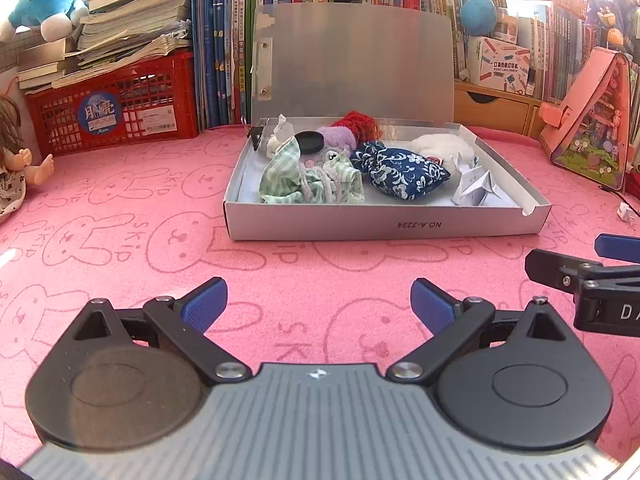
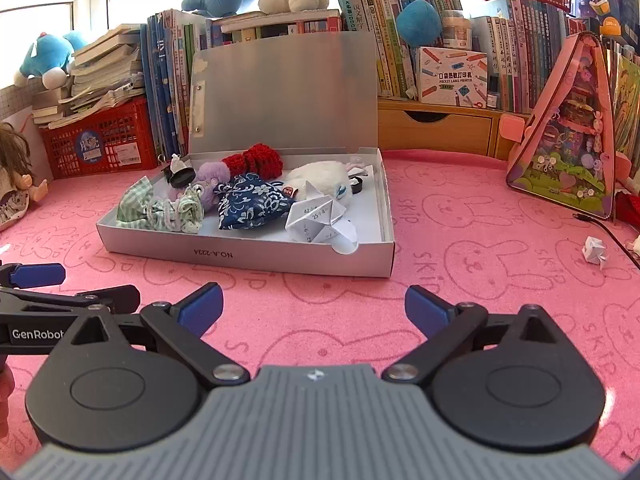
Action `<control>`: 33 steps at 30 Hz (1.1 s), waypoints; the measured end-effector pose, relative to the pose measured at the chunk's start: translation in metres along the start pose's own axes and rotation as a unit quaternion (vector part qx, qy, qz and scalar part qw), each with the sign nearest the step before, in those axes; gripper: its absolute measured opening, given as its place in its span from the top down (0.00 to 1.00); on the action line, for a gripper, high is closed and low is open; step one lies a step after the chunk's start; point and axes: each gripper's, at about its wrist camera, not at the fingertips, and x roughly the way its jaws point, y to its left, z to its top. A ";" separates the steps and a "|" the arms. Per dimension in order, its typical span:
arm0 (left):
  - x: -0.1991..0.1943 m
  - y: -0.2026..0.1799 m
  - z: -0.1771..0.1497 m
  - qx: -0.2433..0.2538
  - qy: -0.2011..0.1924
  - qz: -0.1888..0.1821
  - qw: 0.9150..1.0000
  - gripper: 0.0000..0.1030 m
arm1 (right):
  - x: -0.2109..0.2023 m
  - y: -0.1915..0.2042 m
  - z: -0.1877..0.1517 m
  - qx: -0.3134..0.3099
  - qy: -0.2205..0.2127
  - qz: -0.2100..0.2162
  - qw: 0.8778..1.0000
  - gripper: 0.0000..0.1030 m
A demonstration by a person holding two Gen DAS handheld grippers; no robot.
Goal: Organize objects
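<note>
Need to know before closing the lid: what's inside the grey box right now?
The grey box holds a blue floral pouch, green striped cloth, red yarn piece, purple plush, white plush, folded paper and a black disc. Anything beneath them is hidden.

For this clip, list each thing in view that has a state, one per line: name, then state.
Grey box: lid up, filled with small items.
Blue floral pouch: lying in the box.
Folded paper: in the box, near its front right corner.
Small paper piece: loose on the pink mat, outside the box.
Left tool: open, nothing between its fingers.
Right tool: open, nothing between its fingers.
</note>
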 end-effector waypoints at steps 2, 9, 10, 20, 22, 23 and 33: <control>-0.002 0.003 -0.006 -0.004 0.006 0.002 1.000 0.03 | -0.003 0.002 -0.006 -0.005 0.006 -0.003 1.000 0.01; -0.001 0.005 -0.021 -0.006 0.028 0.004 1.000 0.03 | -0.005 0.004 -0.021 -0.009 0.028 -0.002 1.000 0.00; -0.001 0.004 -0.022 -0.001 0.025 0.007 1.000 0.03 | -0.003 0.004 -0.023 -0.009 0.032 -0.002 0.999 0.00; 0.002 0.003 -0.021 -0.002 0.030 0.008 1.000 0.00 | 0.006 0.009 -0.026 -0.012 0.056 -0.013 0.998 0.00; 0.002 0.003 -0.021 -0.002 0.030 0.008 1.000 0.00 | 0.006 0.010 -0.027 -0.011 0.057 -0.014 0.998 0.00; 0.002 0.003 -0.021 -0.002 0.030 0.008 1.000 0.00 | 0.006 0.010 -0.027 -0.011 0.057 -0.014 0.998 0.00; 0.002 0.003 -0.021 -0.002 0.030 0.008 1.000 0.00 | 0.006 0.009 -0.026 -0.009 0.058 -0.013 0.998 0.00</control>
